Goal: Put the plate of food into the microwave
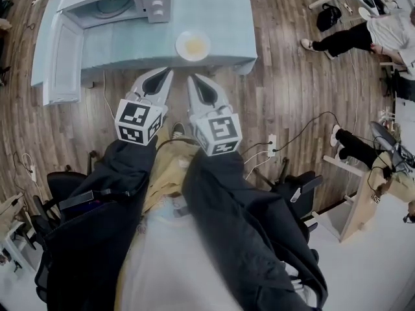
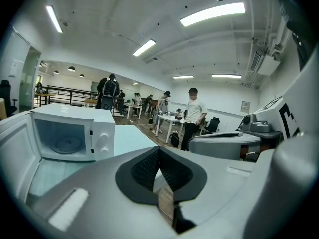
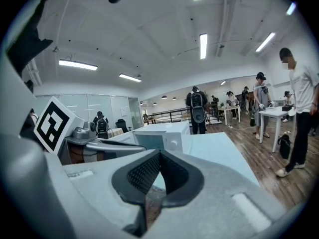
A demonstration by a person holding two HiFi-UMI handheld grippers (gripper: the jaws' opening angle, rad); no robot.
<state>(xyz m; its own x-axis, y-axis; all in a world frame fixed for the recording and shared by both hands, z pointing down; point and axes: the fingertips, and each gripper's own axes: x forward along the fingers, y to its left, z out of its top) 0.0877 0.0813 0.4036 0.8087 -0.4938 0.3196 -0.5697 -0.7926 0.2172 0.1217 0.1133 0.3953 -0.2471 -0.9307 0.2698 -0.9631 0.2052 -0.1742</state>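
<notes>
**Gripper status: both closed and empty, plate on table**

Sleeves of dark fabric fill the nearest part of the head view, one arm behind each tool. Each gripper carries its marker cube at the near end.

1. Left gripper: jaws closed tip to tip, nothing between them. The left gripper view confirms this (the ribbed pads meet at the apex).
2. Right gripper: jaws also closed tip to tip, nothing held. In the right gripper view only bare floor shows through the slit below the tips.
3. Both grippers sit side by side over the wooden floor, just short of the near edge of the table. Both point toward it.

Plate: rests on the pale blue table close to its near edge, just beyond the right gripper's tip. It touches neither tool. The food is a yellow portion at its centre.

Microwave: stands at the far left of the table, well apart from the plate. Its door is swung fully open to the left, and the cavity with its turntable shows. Two knobs sit on its right panel.

Several people stand at desks farther back in the room.
</notes>
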